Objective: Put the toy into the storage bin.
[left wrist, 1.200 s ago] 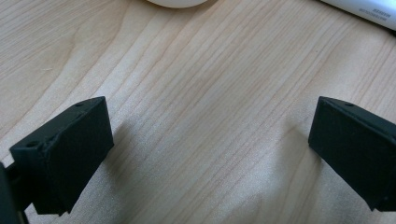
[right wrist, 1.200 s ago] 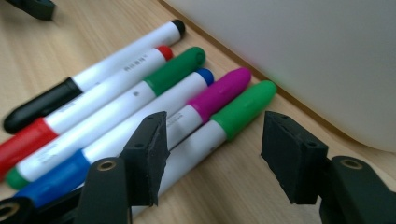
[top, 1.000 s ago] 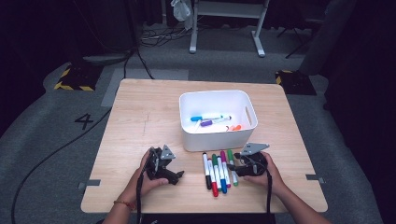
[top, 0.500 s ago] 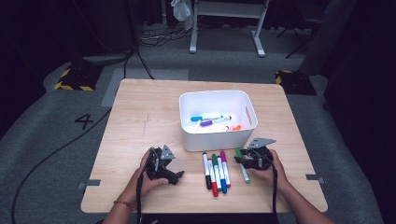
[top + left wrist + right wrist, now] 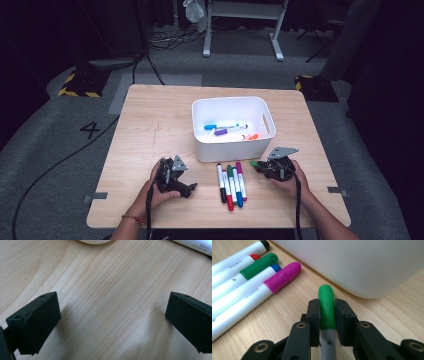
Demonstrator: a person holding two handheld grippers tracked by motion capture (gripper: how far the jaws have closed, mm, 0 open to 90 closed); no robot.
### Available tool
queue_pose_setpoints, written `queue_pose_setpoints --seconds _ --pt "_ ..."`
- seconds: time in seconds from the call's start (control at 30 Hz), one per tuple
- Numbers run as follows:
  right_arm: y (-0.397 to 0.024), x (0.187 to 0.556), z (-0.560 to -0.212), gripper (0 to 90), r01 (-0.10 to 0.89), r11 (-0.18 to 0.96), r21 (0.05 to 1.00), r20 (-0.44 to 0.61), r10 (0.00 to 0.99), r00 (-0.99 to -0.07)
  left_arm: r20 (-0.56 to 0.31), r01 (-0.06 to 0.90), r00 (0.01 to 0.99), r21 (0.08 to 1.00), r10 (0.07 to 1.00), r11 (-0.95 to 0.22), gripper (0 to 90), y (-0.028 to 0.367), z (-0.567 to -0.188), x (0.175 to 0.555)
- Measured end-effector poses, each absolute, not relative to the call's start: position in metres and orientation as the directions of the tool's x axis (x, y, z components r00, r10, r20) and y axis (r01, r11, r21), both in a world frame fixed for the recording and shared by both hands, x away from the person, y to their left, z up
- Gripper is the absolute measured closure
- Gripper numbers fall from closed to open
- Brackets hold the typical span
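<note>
From the high view, we see the bin [image 5: 233, 125] already holding three markers: a blue one, a purple one and an orange one against its near wall. Five more markers [image 5: 231, 181] lie side by side on the table [image 5: 150, 130] just in front of the bin, so by our count well under half the work is done. Our right gripper [image 5: 264, 165] sits to the right of that row with a green cap poking out of its tip. Our left gripper [image 5: 186, 186] rests on the wood to the left of the row, carrying nothing.

In the left gripper view, the jaws stand wide apart over bare wood, with nothing between them.

In the right gripper view, the jaws have just been closing and now clamp the green marker [image 5: 326, 307] by its cap, low over the table, right in front of the bin's wall. We judge the lift into the bin comes next, then the five that remain.
</note>
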State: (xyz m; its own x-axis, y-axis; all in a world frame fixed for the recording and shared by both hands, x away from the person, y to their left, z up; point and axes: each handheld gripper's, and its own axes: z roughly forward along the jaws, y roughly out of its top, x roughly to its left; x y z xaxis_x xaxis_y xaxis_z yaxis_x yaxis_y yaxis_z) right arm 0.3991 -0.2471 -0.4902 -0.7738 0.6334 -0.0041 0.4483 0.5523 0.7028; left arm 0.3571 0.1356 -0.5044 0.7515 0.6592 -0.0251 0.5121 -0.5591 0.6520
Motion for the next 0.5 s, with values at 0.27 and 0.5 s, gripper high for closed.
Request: queue_pose_setpoints --seconds 0.27,0.5 --pt "-0.257 0.386 -0.470 75.3 0.386 0.534 0.752 -0.007 0.592 -0.806 -0.024 0.511 0.751 0.652 0.659 -0.559 0.1 0.136 -0.504 0.357" --pt "-0.264 0.370 -0.431 75.3 0.291 0.499 0.816 -0.045 0.556 -0.830 -0.024 0.512 0.751 0.652 0.660 -0.559 0.1 0.136 -0.504 0.357"
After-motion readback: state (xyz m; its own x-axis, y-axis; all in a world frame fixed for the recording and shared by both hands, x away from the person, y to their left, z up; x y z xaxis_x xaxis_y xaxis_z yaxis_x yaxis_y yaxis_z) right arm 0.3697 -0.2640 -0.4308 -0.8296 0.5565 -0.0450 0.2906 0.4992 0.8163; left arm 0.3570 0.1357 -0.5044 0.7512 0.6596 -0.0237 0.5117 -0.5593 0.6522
